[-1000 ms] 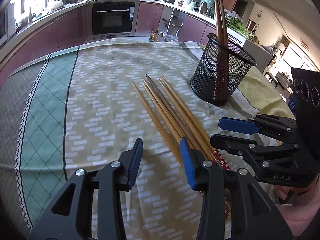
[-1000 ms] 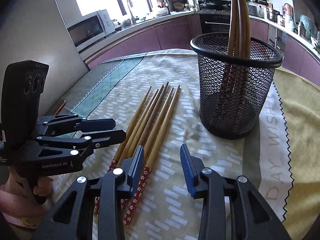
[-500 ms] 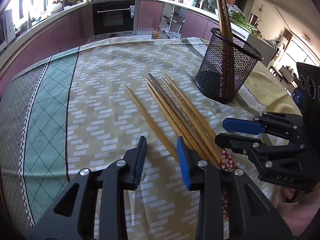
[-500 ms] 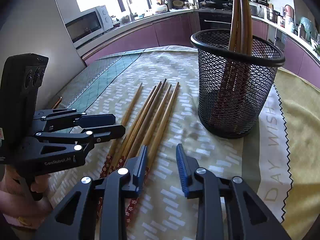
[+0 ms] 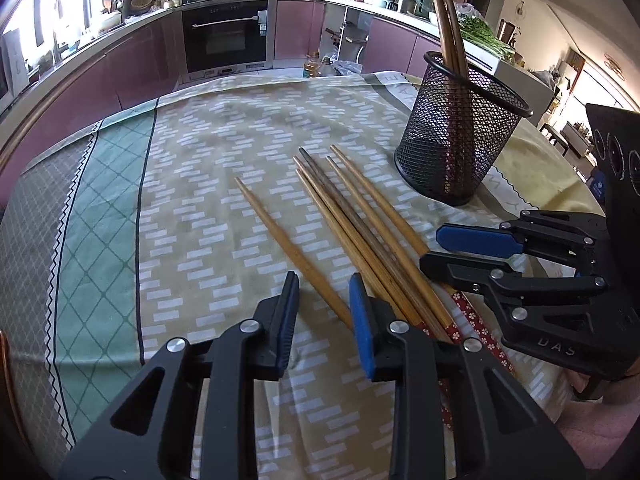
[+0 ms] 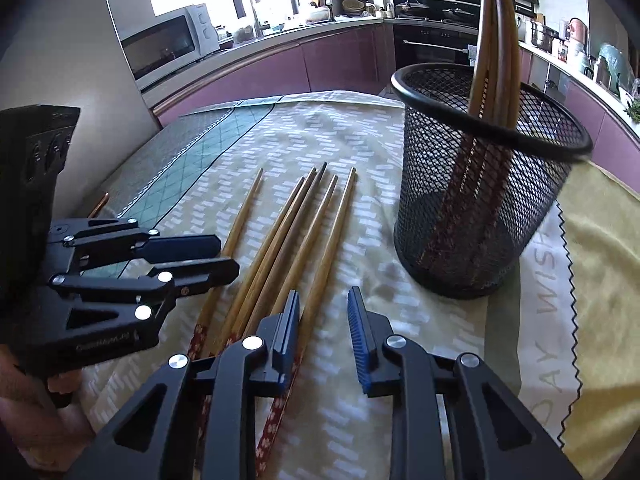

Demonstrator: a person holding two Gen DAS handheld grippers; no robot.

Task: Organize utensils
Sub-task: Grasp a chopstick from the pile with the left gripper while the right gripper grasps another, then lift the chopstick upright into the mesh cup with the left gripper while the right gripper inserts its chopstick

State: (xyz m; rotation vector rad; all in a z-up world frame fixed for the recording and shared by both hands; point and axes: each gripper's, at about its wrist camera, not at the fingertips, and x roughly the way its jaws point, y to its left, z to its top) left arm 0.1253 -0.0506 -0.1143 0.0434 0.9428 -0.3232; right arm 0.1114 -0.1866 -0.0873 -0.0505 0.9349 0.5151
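Item: chopsticks on a patterned tablecloth, a gripper in each of my hands over their near ends.

My left gripper (image 5: pixel 324 300) has its jaws narrowed, just now closing, with the single pale chopstick (image 5: pixel 288 246) running between them; I cannot tell whether the pads touch it. My right gripper (image 6: pixel 323 320) has also been closing to a narrow gap, with nothing but cloth between its blue pads (image 6: pixel 358 332); its left finger lies over the rightmost stick of the group. Five loose chopsticks in all: one apart on the left, four bunched (image 6: pixel 296 236) beside it, their flower-patterned red ends nearest me. The black mesh holder (image 6: pixel 476 208) stands upright to the right, near the bunch but apart, with several chopsticks (image 6: pixel 496 40) leaning inside. Tablecloth (image 5: pixel 192 184): beige with white dashes and a green lattice band.
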